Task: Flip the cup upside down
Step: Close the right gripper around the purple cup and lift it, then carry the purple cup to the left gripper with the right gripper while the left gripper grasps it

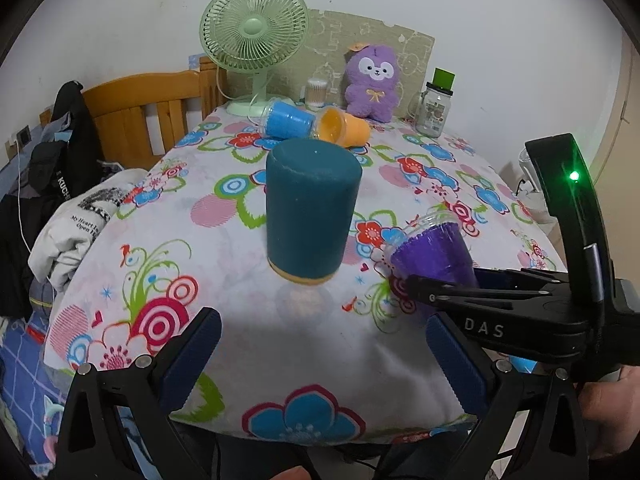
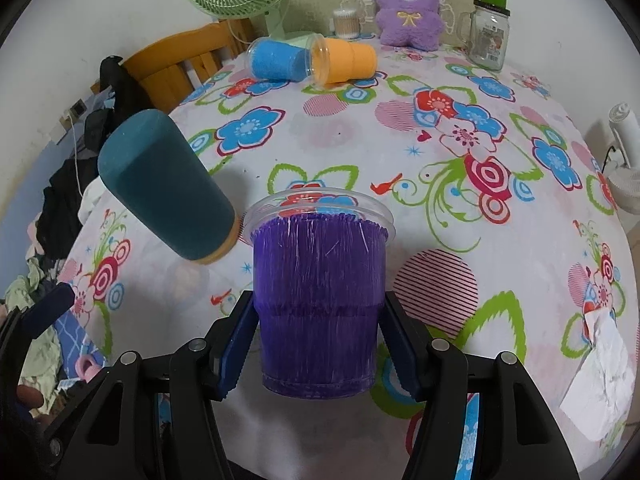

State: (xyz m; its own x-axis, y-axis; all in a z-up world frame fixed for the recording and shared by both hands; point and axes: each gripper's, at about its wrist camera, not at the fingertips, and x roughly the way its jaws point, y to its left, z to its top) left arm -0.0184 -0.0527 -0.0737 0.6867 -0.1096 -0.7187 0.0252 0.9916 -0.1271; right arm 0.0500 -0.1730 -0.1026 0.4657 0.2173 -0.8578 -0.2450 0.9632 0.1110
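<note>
A purple cup (image 2: 318,304) in a clear plastic shell stands mouth up between the blue pads of my right gripper (image 2: 318,334), which is shut on its lower half. It also shows in the left wrist view (image 1: 434,254), with the right gripper (image 1: 424,284) around it. A teal cup (image 1: 310,210) stands upside down on the flowered tablecloth, its orange rim down; it also shows in the right wrist view (image 2: 168,186). My left gripper (image 1: 320,344) is open and empty, in front of the teal cup.
A blue cup (image 1: 290,120) and an orange cup (image 1: 344,126) lie on their sides at the back. Behind them stand a green fan (image 1: 254,36), a purple plush (image 1: 372,82) and a glass jar (image 1: 434,108). A wooden chair (image 1: 140,116) with clothes is at left. White paper (image 2: 604,380) lies right.
</note>
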